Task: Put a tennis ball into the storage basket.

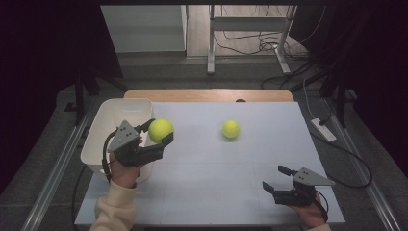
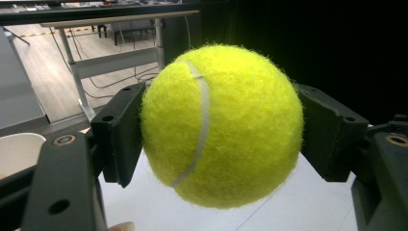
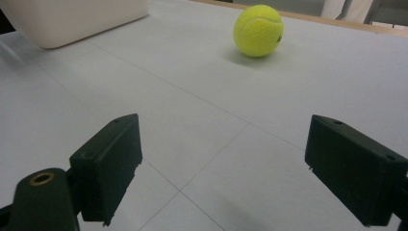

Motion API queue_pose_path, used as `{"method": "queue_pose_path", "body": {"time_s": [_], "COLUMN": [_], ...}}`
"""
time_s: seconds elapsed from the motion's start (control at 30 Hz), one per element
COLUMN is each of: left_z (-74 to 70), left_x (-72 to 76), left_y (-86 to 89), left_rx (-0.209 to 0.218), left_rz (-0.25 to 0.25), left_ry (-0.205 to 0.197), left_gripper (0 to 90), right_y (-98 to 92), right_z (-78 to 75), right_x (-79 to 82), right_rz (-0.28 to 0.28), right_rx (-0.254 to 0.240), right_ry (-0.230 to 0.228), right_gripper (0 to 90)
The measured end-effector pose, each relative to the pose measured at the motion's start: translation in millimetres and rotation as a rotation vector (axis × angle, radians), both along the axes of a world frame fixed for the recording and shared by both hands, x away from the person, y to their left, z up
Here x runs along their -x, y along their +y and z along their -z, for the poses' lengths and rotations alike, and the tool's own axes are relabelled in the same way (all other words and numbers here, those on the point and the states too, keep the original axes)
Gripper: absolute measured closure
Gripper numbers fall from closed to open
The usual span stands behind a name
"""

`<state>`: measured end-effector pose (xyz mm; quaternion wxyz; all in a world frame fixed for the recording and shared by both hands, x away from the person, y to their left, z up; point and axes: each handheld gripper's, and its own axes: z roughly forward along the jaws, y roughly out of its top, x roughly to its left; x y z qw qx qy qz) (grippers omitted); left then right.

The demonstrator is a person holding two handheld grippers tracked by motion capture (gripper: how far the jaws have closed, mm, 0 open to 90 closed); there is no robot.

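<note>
In the high view, the left gripper (image 1: 160,130) grasps a ball (image 1: 160,130) just right of the white bin (image 1: 98,130), above the table (image 1: 216,183); a second ball (image 1: 231,129) lies mid-table farther right, and the right gripper (image 1: 275,179) rests near right, released

In the left gripper view, both pads press the ball (image 2: 222,126)

In the right gripper view, the jaws stand wide apart, with the second ball (image 3: 258,31) far ahead and the bin (image 3: 77,17) far left
</note>
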<state>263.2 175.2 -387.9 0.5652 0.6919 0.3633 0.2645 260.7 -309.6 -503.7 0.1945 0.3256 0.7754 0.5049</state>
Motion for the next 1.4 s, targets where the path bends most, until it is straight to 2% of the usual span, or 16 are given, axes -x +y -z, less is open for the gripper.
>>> {"method": "queue_pose_path", "body": {"time_s": [0.17,0.33,0.77,1.03,1.2,1.4], "left_z": [-3.9,-6.0,-8.1,-7.3,-6.9,-7.6], "left_x": [-3.2,-6.9,-19.1,-28.2,-31.3,-35.4], "left_y": [2.2,5.8,15.2,25.1,29.8,37.3], "left_rx": [-0.011,0.006,0.005,-0.007,-0.034,-0.018], "left_rz": [-0.009,-0.013,-0.053,-0.088,-0.108,-0.121], "left_ry": [-0.004,0.0,0.019,0.041,0.04,0.051], "left_gripper": [26.3,26.2,26.3,26.2,26.3,26.2], "right_y": [-0.4,-0.2,-0.1,-0.5,-0.7,-0.1], "right_z": [-0.1,-0.3,-0.2,-0.6,-0.8,-1.0], "right_x": [0.0,0.5,0.6,0.7,1.0,1.3], "right_rz": [0.002,0.004,0.003,0.005,0.007,0.008], "right_rx": [0.003,0.002,0.001,0.004,0.004,0.004], "right_ry": [-0.002,-0.003,-0.003,-0.002,-0.003,-0.006], "right_gripper": [12.9,12.9,12.9,12.9,12.9,12.9]}}
